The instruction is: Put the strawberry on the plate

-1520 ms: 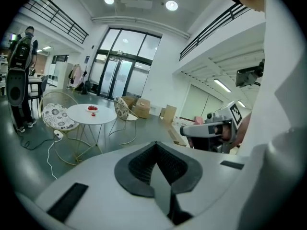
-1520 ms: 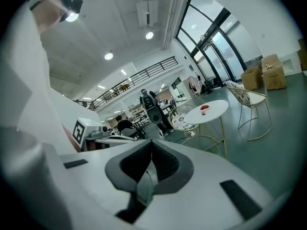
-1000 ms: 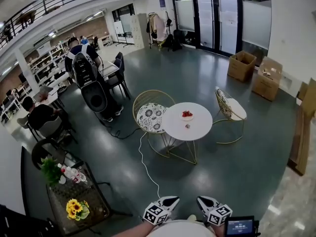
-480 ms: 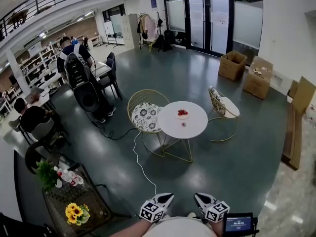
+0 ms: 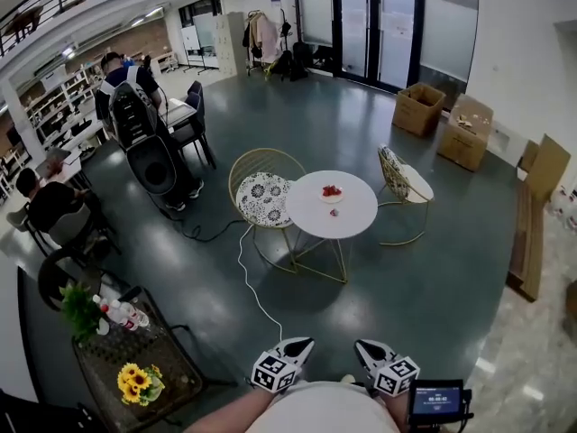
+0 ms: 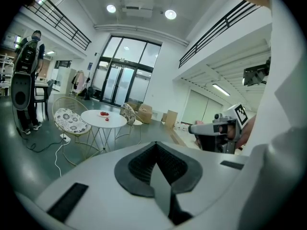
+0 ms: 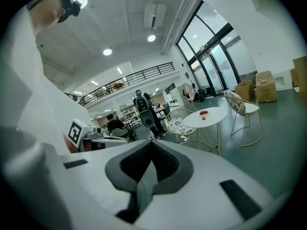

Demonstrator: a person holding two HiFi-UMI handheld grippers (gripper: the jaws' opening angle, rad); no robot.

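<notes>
The floor [image 5: 424, 287] is dark green and glossy, with bright reflections. The round table [image 5: 356, 216] has a smooth white top on thin gold metal legs; the chair [image 5: 262, 198] beside it pairs gold wire with patterned cloth. The boxes [image 5: 417, 108] are brown cardboard. The left gripper [image 6: 156, 145] and right gripper [image 7: 152, 142] are matt white plastic with dark ribbed pads [image 6: 139, 164].

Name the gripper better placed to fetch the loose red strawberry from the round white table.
Neither leads: left gripper and right gripper are both shut, side by side at the body; the red strawberry on the round white table lies far ahead, midway between them.
</notes>
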